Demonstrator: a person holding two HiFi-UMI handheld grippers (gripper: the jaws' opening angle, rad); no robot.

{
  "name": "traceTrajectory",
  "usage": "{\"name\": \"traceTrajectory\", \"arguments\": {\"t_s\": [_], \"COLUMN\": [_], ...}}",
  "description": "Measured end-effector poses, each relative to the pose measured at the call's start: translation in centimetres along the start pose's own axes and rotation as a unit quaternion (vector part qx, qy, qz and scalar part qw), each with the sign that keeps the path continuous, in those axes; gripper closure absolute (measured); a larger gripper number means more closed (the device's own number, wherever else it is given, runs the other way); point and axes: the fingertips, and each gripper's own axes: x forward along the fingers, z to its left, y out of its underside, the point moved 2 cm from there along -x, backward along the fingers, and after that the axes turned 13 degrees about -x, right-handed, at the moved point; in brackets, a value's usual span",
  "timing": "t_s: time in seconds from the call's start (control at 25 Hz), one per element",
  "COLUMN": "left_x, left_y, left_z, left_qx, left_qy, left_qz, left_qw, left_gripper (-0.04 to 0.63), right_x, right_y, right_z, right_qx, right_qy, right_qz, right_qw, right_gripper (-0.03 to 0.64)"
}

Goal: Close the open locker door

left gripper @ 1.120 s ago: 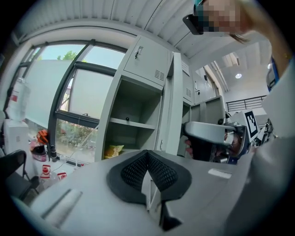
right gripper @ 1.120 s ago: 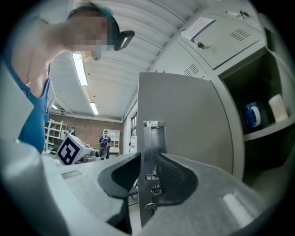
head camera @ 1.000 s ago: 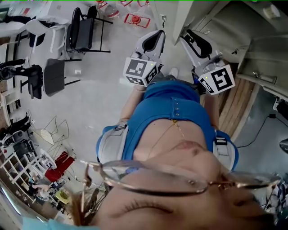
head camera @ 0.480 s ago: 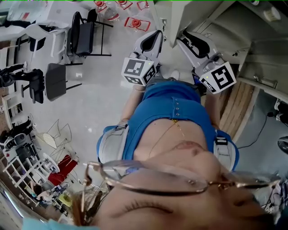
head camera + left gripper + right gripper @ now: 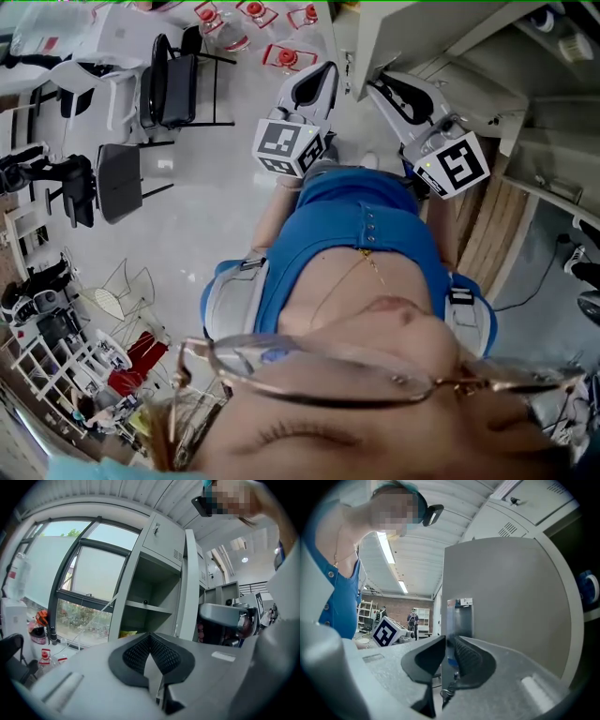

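Locker [image 5: 154,573] fills your left gripper view. It is a pale grey steel cabinet beside a window [image 5: 89,578]. Its upper compartment is closed behind a small vented door, and the tall one below stands open with one shelf [image 5: 146,606] across it.

The locker door [image 5: 506,602] is swung out toward you. It is a plain, flat grey panel that takes up most of the right gripper view. In the left gripper view you see it edge-on, as a narrow upright strip just right of the open compartment.

Your right gripper [image 5: 449,641] has that panel's free edge between its jaws. They have just been closing, and both dark pads now lie against the edge, one on each face. A small label [image 5: 460,603] sits on the edge just above the jaws.

Your left gripper [image 5: 150,635] points toward the open compartment. Its tips are pressed together with nothing between them, apart from the door.
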Motion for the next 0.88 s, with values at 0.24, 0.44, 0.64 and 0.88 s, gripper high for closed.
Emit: {"name": "traceTrajectory", "arguments": {"t_s": [0.24,0.44,0.64,0.88], "left_x": [0.6,1.0,1.5,2.0], "left_y": [-1.5,-2.3,-2.8,-3.5], "left_z": [2.2,3.6,5.1,6.0], "left_qx": [-0.003,0.002,0.004,0.01], "left_qy": [0.007,0.01,0.012,0.021], "left_qz": [0.001,0.002,0.008,0.011], "left_qw": [1.0,0.9999,0.9999,0.9997], "left_gripper": [0.595,0.595,0.595,0.595], "right_x": [3.0,4.9,6.8,8.6], "right_y": [0.3,0.6,1.1,1.4], "right_z": [-1.2,-2.1,-3.1,-4.5], "right_qx": [0.001,0.003,0.005,0.005], "right_qy": [0.02,0.04,0.06,0.083], "right_qz": [0.007,0.014,0.019,0.02], "right_qw": [1.0,0.999,0.998,0.996], "right_gripper": [0.569,0.572,0.575,0.58]}}
